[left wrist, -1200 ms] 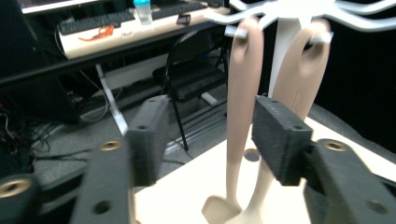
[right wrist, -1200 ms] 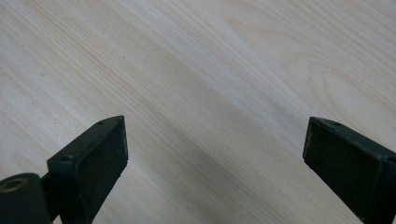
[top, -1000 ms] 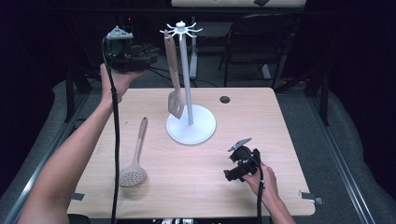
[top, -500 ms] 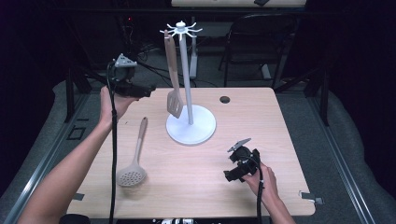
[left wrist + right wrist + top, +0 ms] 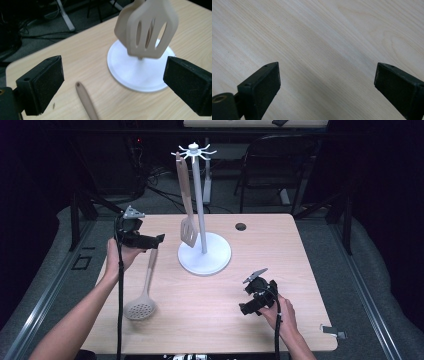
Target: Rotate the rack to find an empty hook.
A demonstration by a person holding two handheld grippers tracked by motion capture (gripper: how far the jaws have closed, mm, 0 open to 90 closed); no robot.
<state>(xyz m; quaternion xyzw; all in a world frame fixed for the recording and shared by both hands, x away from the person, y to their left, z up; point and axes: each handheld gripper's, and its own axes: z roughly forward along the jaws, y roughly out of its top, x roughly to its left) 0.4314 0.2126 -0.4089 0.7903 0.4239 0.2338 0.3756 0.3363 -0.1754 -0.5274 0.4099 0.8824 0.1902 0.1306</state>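
Observation:
A beige slotted turner (image 5: 186, 210) hangs from a hook of the white rack (image 5: 204, 251); its blade (image 5: 147, 30) swings above the rack's round base (image 5: 140, 75). A beige skimmer spoon (image 5: 142, 290) lies flat on the table, handle tip (image 5: 83, 96) below my left gripper. My left gripper (image 5: 157, 240) hovers at the table's left above that handle, jaws wide and nothing between them; they have just been opening. My right gripper (image 5: 247, 306) rests low at the front right, open over bare wood (image 5: 324, 50).
The wooden table (image 5: 300, 310) has a small dark hole (image 5: 241, 226) near its back edge. A black chair (image 5: 280, 165) and cables stand on the floor behind. A small tag (image 5: 332, 331) lies at the front right corner.
My left gripper has come down from beside the hanging turner's handle to just above the table over the skimmer's handle, its jaws wider. The right gripper has stayed put.

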